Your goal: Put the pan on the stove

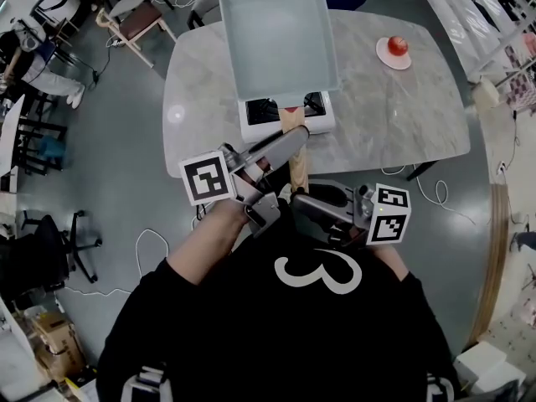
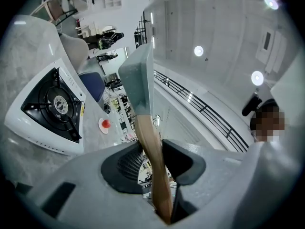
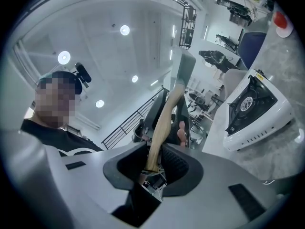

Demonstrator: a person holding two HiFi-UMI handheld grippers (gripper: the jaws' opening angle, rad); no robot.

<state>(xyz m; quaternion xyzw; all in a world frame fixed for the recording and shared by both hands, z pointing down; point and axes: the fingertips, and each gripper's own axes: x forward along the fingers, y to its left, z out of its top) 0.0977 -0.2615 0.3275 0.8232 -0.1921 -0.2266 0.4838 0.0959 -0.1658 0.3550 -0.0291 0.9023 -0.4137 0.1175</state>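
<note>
A grey square pan (image 1: 280, 40) hangs in the air above the white single-burner stove (image 1: 285, 121), which stands on the marble table (image 1: 402, 115). Its wooden handle (image 1: 296, 159) points back toward me. My left gripper (image 1: 291, 143) is shut on the middle of the handle, and my right gripper (image 1: 308, 201) is shut on the handle's end. In the left gripper view the handle (image 2: 151, 147) runs between the pads up to the pan (image 2: 140, 78), seen edge-on, with the stove (image 2: 47, 109) to the left. In the right gripper view the handle (image 3: 161, 128) rises to the pan (image 3: 183, 68) and the stove (image 3: 255, 109) lies right.
A red round fruit on a white saucer (image 1: 394, 48) sits at the table's far right. Chairs (image 1: 134, 15) stand on the floor to the left of the table, and white cables (image 1: 427, 193) trail near its front right corner.
</note>
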